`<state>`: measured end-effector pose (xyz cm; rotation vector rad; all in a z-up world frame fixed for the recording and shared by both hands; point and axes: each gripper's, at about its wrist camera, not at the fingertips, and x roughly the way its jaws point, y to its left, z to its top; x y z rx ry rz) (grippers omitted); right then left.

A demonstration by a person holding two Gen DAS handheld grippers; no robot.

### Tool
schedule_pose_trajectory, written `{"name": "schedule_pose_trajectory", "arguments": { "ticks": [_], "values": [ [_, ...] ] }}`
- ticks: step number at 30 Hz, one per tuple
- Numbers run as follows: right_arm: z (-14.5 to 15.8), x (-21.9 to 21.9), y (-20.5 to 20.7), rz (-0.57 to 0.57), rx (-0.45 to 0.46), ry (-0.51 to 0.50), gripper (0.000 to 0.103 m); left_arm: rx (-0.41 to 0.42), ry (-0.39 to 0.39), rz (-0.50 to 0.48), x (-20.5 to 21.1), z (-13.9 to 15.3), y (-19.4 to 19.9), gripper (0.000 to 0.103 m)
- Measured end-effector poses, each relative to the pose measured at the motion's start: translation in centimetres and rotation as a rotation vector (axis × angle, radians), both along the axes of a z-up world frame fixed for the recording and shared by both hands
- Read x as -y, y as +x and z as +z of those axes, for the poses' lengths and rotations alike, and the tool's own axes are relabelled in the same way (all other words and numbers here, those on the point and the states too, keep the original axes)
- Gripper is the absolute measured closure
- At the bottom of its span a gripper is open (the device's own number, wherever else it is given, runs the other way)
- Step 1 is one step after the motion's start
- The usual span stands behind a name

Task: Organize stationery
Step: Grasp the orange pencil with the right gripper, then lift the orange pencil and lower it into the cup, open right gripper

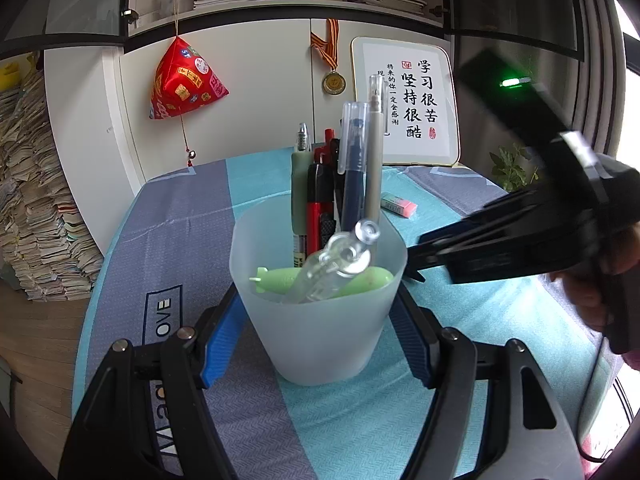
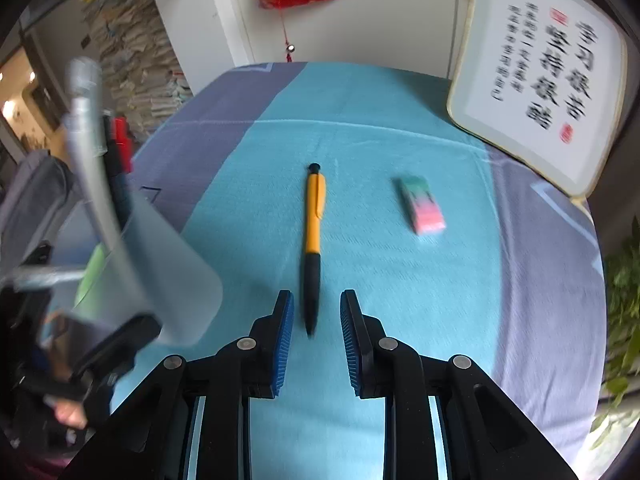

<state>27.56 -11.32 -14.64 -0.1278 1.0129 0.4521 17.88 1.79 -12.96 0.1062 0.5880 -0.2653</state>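
Two grippers are working over a tabletop [image 2: 400, 152] in blue and grey cloth. Left gripper [image 1: 320, 324]: jaws are pinching a frosted cup [image 1: 316, 312] that is holding several pens [image 1: 352, 168] upright. Right gripper [image 2: 317, 320]: jaws are standing spread, straddling the dark tip of an orange pen [image 2: 314, 216] lying flat, without touching it. Pink and green eraser [image 2: 422, 205] is lying near, to the right.

My table [image 2: 400, 280] under a teal and grey-blue cloth, frosted pen cup [image 1: 316, 320] standing on it, orange pen [image 2: 314, 232] lying flat on the teal, pink-green eraser [image 2: 422, 204] near, calligraphy board [image 2: 536, 80] propped at the back edge.
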Motion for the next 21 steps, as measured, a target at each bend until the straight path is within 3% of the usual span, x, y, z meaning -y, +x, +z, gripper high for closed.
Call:
{"name": "schedule_pose_trajectory", "arguments": {
  "ticks": [4,6,10,16,21],
  "values": [
    [-1.2,-1.2,1.2,0.012,-0.025,-0.031,0.079,-0.002,0.0,0.0,0.0,0.0,0.0,0.034],
    [-1.3,-1.0,1.1,-0.001,-0.012,-0.036,0.092,-0.005,-0.001,-0.001,0.0,-0.1,0.0,0.034],
    [-1.1,1.2,0.3,-0.037,-0.065,-0.002,0.092,-0.004,0.0,-0.001,-0.1,-0.1,0.0,0.034],
    [-0.1,5.0,-5.4,0.016,-0.12,-0.043,0.092,-0.005,0.0,-0.002,-0.1,-0.1,0.0,0.034],
    [-0.3,5.5,-7.7,0.02,-0.098,-0.188,0.087,-0.002,0.006,-0.001,0.0,-0.1,0.0,0.034]
  ]
}}
